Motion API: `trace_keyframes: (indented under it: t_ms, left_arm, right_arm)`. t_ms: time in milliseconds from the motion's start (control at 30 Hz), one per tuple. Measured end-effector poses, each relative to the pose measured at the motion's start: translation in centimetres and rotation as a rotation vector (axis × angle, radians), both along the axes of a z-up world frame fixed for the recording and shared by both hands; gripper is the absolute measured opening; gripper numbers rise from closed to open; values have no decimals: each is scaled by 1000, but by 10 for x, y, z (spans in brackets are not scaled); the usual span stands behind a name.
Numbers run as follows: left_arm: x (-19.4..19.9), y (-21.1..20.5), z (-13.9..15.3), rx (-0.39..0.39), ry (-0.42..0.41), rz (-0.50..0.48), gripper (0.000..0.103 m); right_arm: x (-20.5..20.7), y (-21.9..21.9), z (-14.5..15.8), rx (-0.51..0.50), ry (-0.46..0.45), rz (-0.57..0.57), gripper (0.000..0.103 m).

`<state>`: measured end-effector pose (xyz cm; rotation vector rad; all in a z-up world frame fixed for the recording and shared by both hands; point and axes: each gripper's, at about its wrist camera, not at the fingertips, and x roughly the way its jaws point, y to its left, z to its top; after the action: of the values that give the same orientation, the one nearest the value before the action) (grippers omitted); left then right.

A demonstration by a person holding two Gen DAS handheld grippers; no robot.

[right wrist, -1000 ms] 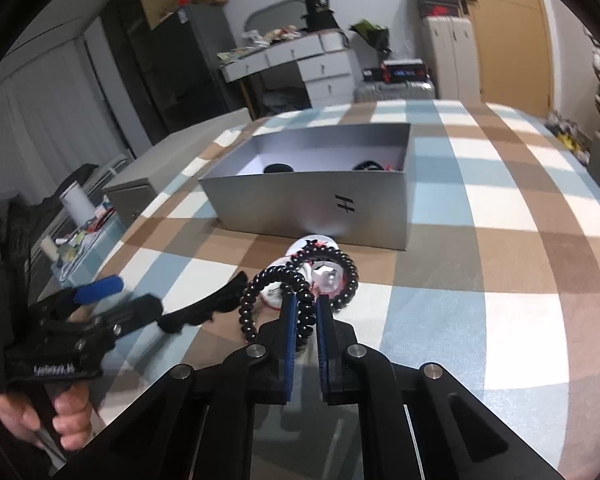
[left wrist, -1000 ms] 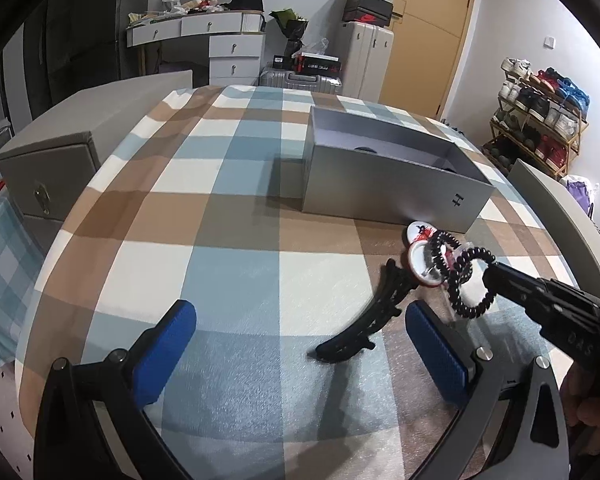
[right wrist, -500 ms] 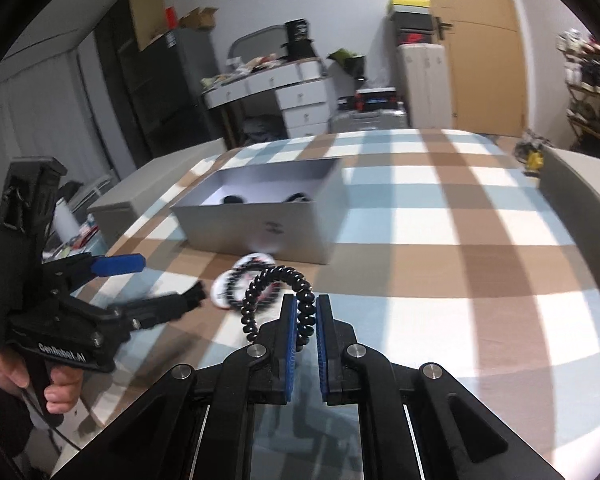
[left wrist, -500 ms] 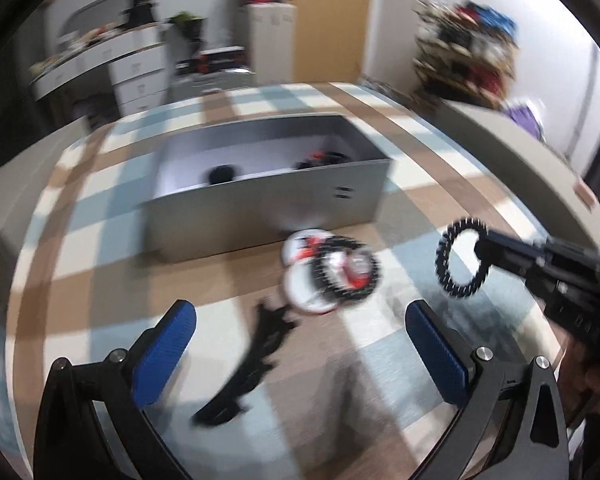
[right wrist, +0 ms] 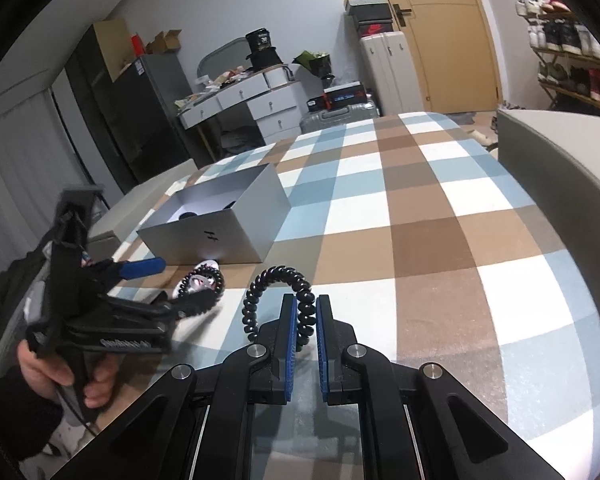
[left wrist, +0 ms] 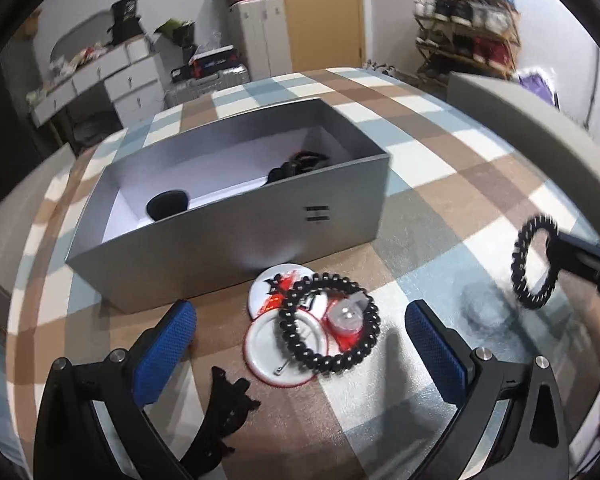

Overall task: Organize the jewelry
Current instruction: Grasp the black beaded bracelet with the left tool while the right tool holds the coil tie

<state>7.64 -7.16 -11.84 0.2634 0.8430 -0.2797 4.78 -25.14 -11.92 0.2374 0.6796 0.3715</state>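
Observation:
My right gripper is shut on a black spiral hair tie and holds it above the checked tablecloth; it also shows at the right of the left wrist view. My left gripper is open and empty, just over a second black spiral hair tie that lies on round white-and-red badges. A black hair claw lies between my left fingers near the camera. The open grey box stands behind them with dark items inside; it also shows in the right wrist view.
The table has a blue, brown and white checked cloth. Grey chair backs stand at the right edge and at the left. Drawers, suitcases and a shoe rack stand beyond the table.
My right gripper has lifted one spiral hair tie off the pile and drawn it back to the right. My left gripper has swung towards the badges and the other hair tie.

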Motion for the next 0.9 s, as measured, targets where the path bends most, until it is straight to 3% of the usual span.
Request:
trace_keyframes:
  t_ms: [133,267,567,900]
  left_arm:
    - [0,-8,-3,65,8,-22,99]
    - [2,-1,1,38,9,3,77]
    - [-6,-12,3,68,13,-37,46]
    - [-9,-8,6,77,7,-26,41]
  right_arm:
    - [2,-3,-4,7,7,3,9]
    - [1,-8,-7,38,20,5,9]
    - [-1,-8,-6,73,15,23,9]
    - [-2,-7,-5,84,12,32,9]
